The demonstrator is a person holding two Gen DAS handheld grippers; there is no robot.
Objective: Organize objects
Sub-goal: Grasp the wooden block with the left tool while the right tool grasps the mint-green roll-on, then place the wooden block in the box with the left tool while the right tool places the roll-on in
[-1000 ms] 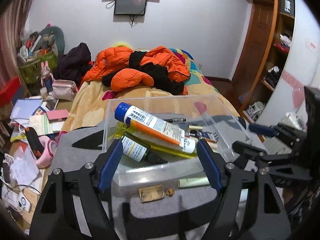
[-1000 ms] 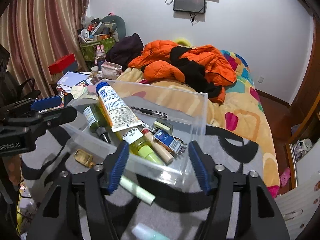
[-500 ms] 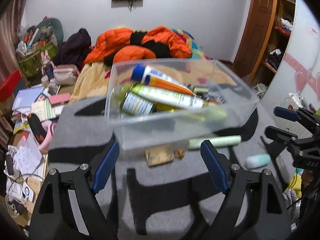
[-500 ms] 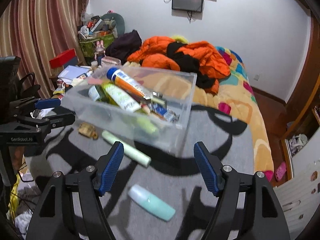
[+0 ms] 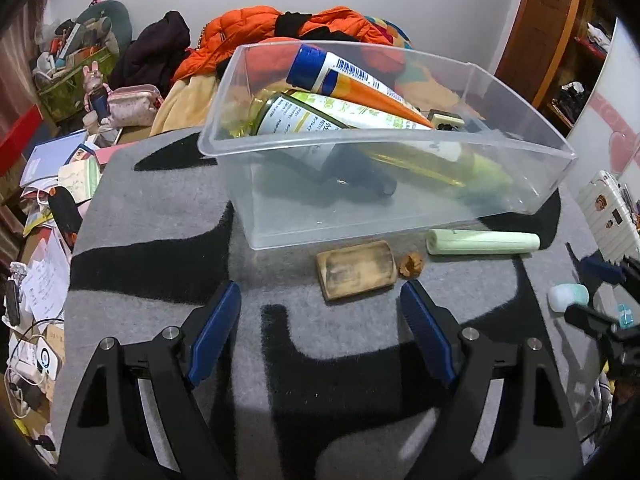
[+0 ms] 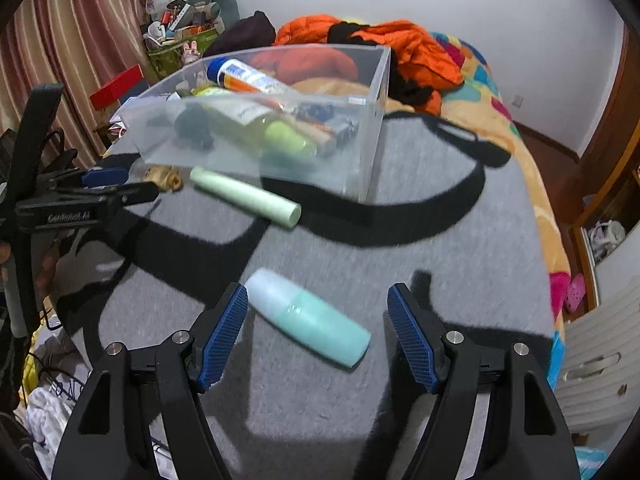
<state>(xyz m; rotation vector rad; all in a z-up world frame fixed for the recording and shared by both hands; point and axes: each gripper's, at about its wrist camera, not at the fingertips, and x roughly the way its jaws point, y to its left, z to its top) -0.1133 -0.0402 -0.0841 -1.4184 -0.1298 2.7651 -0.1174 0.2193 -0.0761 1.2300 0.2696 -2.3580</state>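
Left gripper (image 5: 320,304): pitched steeply downward, jaws spread wide, nothing between the blue pads (image 5: 216,332). The clear bin (image 5: 520,184) serves as landmark; this gripper sits on the near side of it, fingertips well short of its front wall.

Right gripper (image 6: 318,312): also angled downward, jaws parted, pads pressing on nothing. It stands nearer the camera than the bin's near corner, well apart from it.

In the right wrist view the left gripper appears at the left edge, level with the bin's front wall. Part of a hand (image 6: 44,264) shows behind it.

Both sets of jaws have just been opening, neither closed on anything.
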